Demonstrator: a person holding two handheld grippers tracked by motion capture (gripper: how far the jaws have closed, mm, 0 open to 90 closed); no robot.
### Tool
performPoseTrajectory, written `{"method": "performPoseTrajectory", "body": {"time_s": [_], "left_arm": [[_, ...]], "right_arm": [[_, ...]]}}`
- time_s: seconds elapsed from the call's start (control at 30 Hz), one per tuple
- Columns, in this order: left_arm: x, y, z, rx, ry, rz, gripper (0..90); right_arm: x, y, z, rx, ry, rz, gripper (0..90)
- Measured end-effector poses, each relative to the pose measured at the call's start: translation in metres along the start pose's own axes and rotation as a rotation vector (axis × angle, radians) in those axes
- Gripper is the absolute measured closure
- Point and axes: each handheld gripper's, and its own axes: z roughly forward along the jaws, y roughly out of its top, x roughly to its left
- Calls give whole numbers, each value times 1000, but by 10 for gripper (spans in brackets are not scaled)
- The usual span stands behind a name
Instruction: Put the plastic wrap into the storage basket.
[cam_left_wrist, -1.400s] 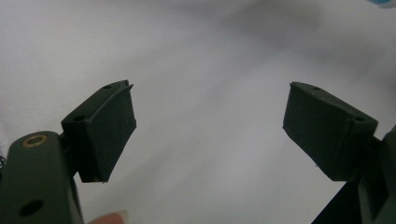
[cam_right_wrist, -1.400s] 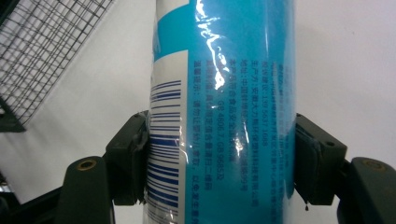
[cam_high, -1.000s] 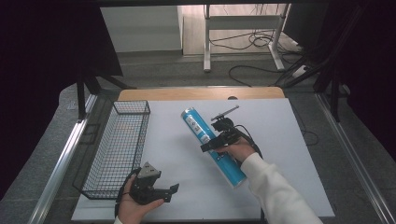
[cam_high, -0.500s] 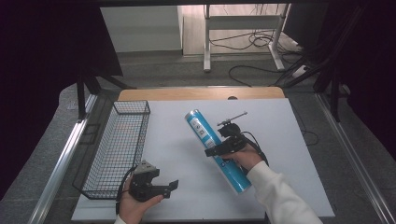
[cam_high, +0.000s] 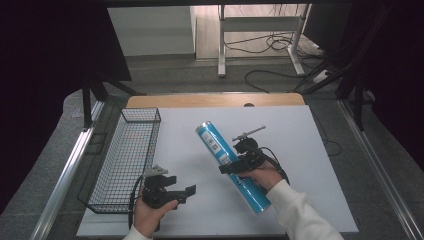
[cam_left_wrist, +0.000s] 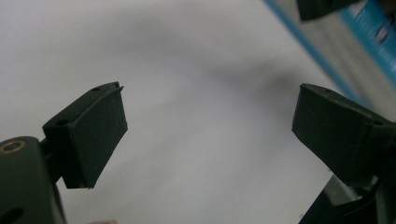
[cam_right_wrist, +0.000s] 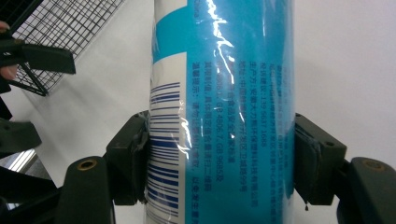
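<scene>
Tube (cam_high: 232, 167), blue, long, is clamped mid-length by the right tongs (cam_high: 235, 167); both pads are pressed on its wrapper in the right gripper view, label w/ barcode (cam_right_wrist: 163, 154) facing the camera. Tube is seen slanting across the white table (cam_high: 310, 150), approx. centre, its far end tipped toward the wire basket (cam_high: 125, 160); whether its near end is resting on the sheet or lifted cannot be told. Left tongs (cam_high: 182, 192) are held low near the basket's near corner, jaws just opened wide w/ nothing between them, bare table seen past the pads (cam_left_wrist: 95, 133). Progress, as judged: grasp done, tube secured. Left to do, prob.: tube to be carried over and set in the basket, which is seen w/o contents; or a handover to the left tongs, now spread ready.
</scene>
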Motion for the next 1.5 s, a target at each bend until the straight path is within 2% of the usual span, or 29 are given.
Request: {"method": "performPoseTrajectory", "body": {"time_s": [0.13,0.27,0.33,0.43,0.57,0.63,0.8,1.0,1.17,1.4,1.5], "left_arm": [[1,13,5,-22,-36,-23,103],[4,25,11,-34,-63,-57,116],[6,31,15,-38,-91,-84,127],[6,40,20,-40,-106,-127,145],[5,49,23,-52,-128,-137,146],[6,53,26,-60,-136,-160,142],[9,60,31,-54,-168,-202,141],[11,66,41,-42,-180,-238,127],[9,71,50,-33,-191,-254,95],[14,75,62,-25,-199,-315,105],[15,75,67,-25,-229,-332,108]], "right_arm": [[2,-2,1,-18,-25,-13,317],[1,-3,2,-21,-22,-7,317],[2,-3,3,-20,-23,-9,317],[4,-3,4,-22,-25,-10,317],[6,-3,6,-32,-31,-13,317],[8,-2,7,-32,-27,-20,317],[12,0,10,-31,-31,-31,317],[17,2,18,-25,-45,-51,317],[21,3,22,-25,-38,-58,317],[28,5,25,-40,-46,-67,318],[31,6,27,-48,-53,-73,317]]}}
